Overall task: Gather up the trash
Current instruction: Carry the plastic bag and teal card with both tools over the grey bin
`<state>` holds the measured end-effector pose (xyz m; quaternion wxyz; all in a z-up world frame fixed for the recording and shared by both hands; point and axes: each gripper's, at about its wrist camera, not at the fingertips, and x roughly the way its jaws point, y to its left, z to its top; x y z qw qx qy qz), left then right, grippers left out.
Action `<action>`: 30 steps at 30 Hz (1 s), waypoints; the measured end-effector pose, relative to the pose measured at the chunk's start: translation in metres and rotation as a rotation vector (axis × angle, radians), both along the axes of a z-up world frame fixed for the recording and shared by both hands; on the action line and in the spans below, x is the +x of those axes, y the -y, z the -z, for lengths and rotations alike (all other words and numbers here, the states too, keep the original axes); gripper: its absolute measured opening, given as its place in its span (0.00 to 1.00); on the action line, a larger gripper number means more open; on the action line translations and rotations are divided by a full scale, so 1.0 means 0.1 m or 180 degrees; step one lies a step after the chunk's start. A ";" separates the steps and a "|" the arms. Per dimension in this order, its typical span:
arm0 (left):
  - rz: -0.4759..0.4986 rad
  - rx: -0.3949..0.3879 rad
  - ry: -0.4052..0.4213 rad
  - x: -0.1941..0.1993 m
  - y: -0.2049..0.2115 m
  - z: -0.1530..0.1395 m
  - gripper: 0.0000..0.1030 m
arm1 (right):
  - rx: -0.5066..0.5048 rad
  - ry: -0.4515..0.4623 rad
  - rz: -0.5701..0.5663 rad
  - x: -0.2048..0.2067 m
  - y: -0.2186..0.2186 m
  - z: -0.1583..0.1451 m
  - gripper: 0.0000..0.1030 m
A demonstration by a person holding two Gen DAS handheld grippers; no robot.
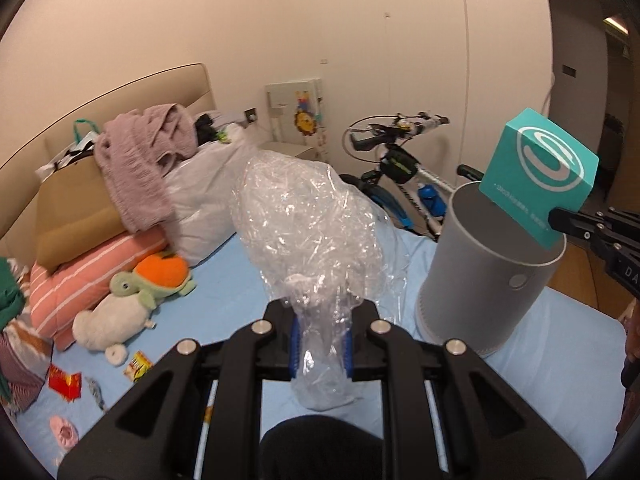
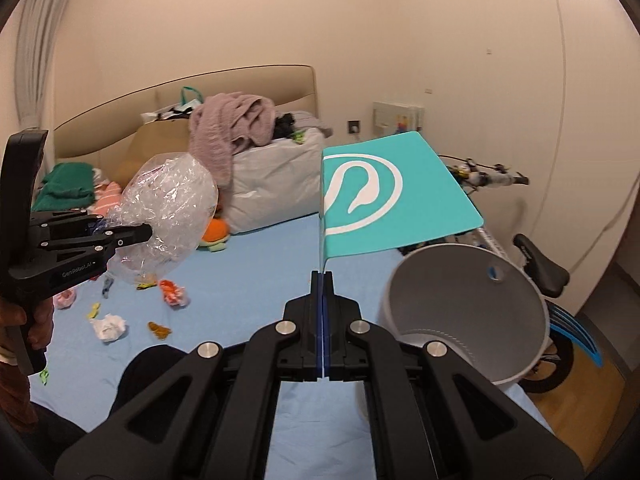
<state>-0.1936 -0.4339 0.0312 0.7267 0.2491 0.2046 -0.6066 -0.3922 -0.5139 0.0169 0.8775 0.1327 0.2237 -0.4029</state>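
A bed with a light blue sheet (image 1: 224,292) fills the lower half of both views, its beige padded headboard (image 2: 248,84) running across the upper left of the right wrist frame. Against the headboard, left of centre, stands a heap of pillows and bags topped by a mauve knitted garment (image 1: 140,160), with a salmon striped pillow (image 1: 80,280) and a plush turtle with an orange shell (image 1: 136,296) below it in the left wrist frame. A bicycle (image 1: 400,168) leans by the wall right of centre.

A grey cylindrical trash bin (image 1: 480,264) stands on the sheet at the right of both views, its mouth open and tilted toward the right wrist camera.

The left gripper (image 1: 322,344) is clamped on the neck of a crumpled clear plastic bag (image 1: 312,224), which balloons up through the middle of the left wrist frame, well left of the bin. The right gripper (image 2: 322,320) has its jaws pressed fully together on an edge of a teal carton with a white swirl logo (image 2: 392,200), held just above the bin's rim at the right of the frames.

Small scraps lie loose on the sheet at the lower left: a red wrapper (image 1: 64,382), a yellow snack packet (image 1: 138,366), a white crumpled tissue (image 2: 108,326), and an orange-and-white crumpled wrapper (image 2: 172,292).
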 end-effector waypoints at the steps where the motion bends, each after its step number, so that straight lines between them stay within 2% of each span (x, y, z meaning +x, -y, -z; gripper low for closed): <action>1: 0.0107 -0.0003 -0.0004 -0.10 0.13 -0.02 0.16 | -0.0011 -0.0016 0.0088 -0.10 0.07 -0.02 0.00; 8: 0.0704 0.0016 -0.0117 -0.63 0.91 -0.11 0.16 | -0.0016 -0.0127 0.0515 -0.64 0.41 -0.09 0.00; 14: 0.1089 0.0120 -0.0203 -0.93 1.43 -0.02 0.16 | 0.0087 -0.0221 0.0692 -0.77 0.65 -0.01 0.00; 24: 0.1382 0.0401 -0.0209 -1.12 1.89 0.36 0.16 | 0.0324 -0.0301 0.0863 -0.89 0.94 0.20 0.00; 27: 0.1456 0.0468 -0.0230 -1.19 1.98 0.43 0.19 | 0.0384 -0.0285 0.0889 -0.89 1.00 0.24 0.00; 28: 0.1471 0.0507 -0.0236 -1.20 1.99 0.45 0.25 | 0.0413 -0.0282 0.0894 -0.87 1.01 0.25 0.01; 29: 0.1470 0.0542 -0.0240 -1.20 2.02 0.49 0.41 | 0.0433 -0.0295 0.0884 -0.86 1.02 0.27 0.01; 30: 0.1459 0.0545 -0.0237 -1.19 2.04 0.50 0.51 | 0.0434 -0.0323 0.0895 -0.84 1.03 0.28 0.04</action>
